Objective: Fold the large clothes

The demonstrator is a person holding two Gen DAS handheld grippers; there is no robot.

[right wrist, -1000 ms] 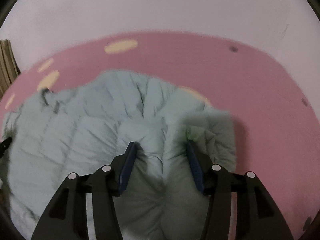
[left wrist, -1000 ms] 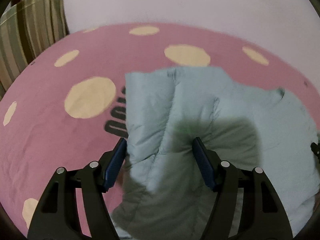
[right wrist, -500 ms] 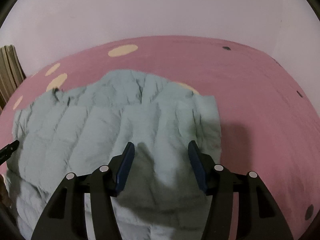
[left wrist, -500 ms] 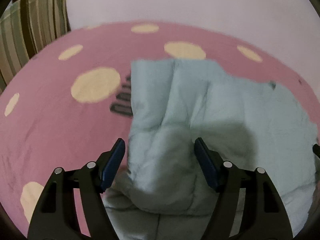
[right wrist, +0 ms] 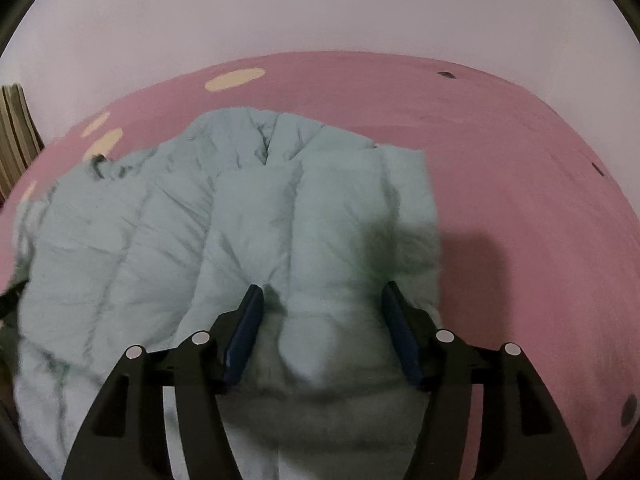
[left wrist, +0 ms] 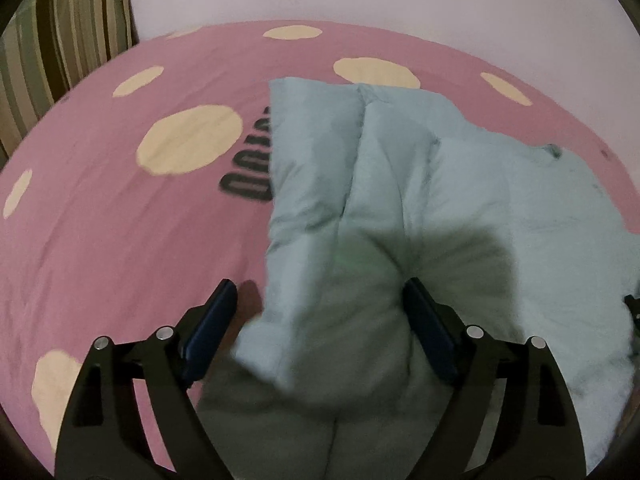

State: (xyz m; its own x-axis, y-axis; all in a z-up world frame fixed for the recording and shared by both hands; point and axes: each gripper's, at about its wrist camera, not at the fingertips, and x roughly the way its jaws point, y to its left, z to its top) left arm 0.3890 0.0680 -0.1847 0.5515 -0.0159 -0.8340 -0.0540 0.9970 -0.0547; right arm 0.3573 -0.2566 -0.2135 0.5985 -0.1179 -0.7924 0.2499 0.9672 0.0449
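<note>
both jaws stand wide apart and clamp nothing: left gripper (left wrist: 318, 300) and right gripper (right wrist: 320, 300) hang over the padded pale green garment (left wrist: 420, 184), which lies partly doubled over on the pink dotted sheet (left wrist: 120, 240). a striped pillow (left wrist: 52, 44) sits at the far left.

— What kind of place was this?

— It was a bedroom in a home. There was a big bed (left wrist: 120, 240) with a pink sheet that had pale yellow dots on it.

— What else showed it?

— A puffy light blue jacket (right wrist: 200, 240) lay on the bed. A plain wall (right wrist: 320, 8) stood behind, and something striped, maybe a pillow (left wrist: 60, 52), sat in the corner.
</note>
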